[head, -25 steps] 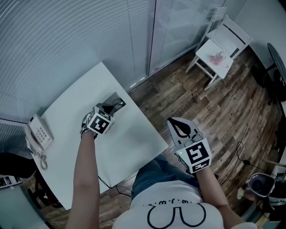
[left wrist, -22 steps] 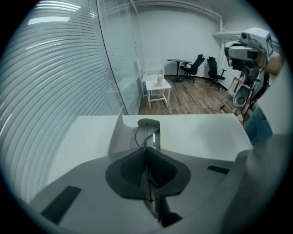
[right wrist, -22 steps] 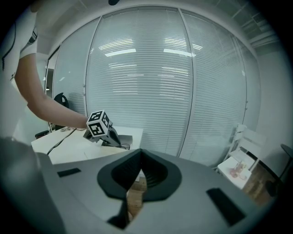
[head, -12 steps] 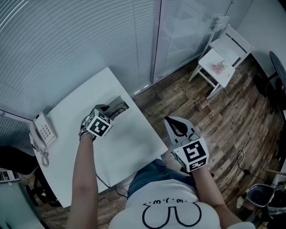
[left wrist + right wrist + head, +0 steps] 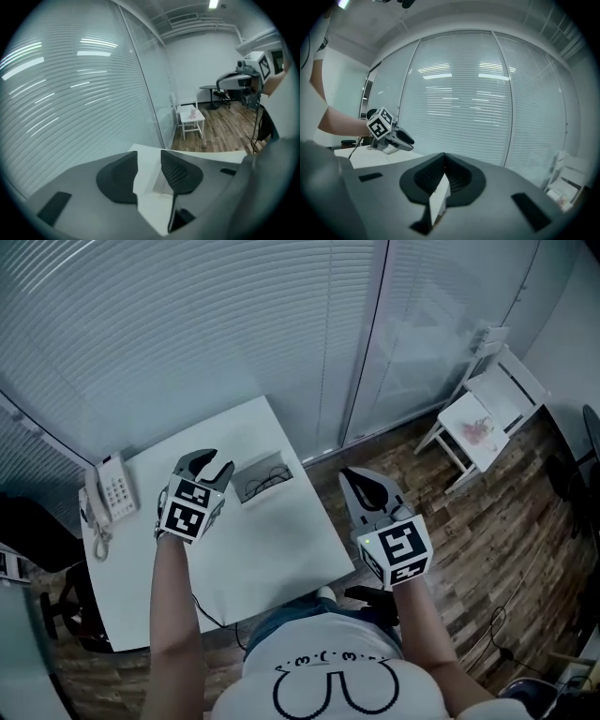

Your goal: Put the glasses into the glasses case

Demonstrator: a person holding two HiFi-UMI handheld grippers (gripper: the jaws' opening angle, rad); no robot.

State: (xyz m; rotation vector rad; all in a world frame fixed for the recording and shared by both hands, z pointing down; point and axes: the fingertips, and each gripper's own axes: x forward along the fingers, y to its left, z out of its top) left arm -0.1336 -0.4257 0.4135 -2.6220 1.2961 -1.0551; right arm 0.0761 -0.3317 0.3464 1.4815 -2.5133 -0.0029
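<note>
Jaws on your left gripper (image 5: 219, 463) are standing apart, having just been opening, and nothing is sitting between them. Through the gap only white tabletop is showing. You are holding that gripper above the white square table (image 5: 281, 549), with its tips pointing toward the far edge. Your right gripper (image 5: 349, 474) is hanging off the table's right side, over the brown wood-plank floor (image 5: 441, 521). Its jaws are meeting at the tips and gripping nothing I can name. A pale sliver is showing in the slot below the tips, and what it is I cannot tell.

Just beside your left tips, the dark thin-framed glasses (image 5: 269, 476) are lying inside the pale, open, rectangular glasses case (image 5: 251, 495). That case is sitting at the table's far edge.

Judging by this, you are finishing the placing step, with the glasses looking released and both grippers clear of the case. No lid is showing plainly. If the case has one, your next move is calling for a gentle push to shut it, with the other gripper steadying the case.

Farther out, a white desk telephone (image 5: 111, 495) is resting at the table's left edge, and a small white chair (image 5: 483, 423) is standing by the blinds.
</note>
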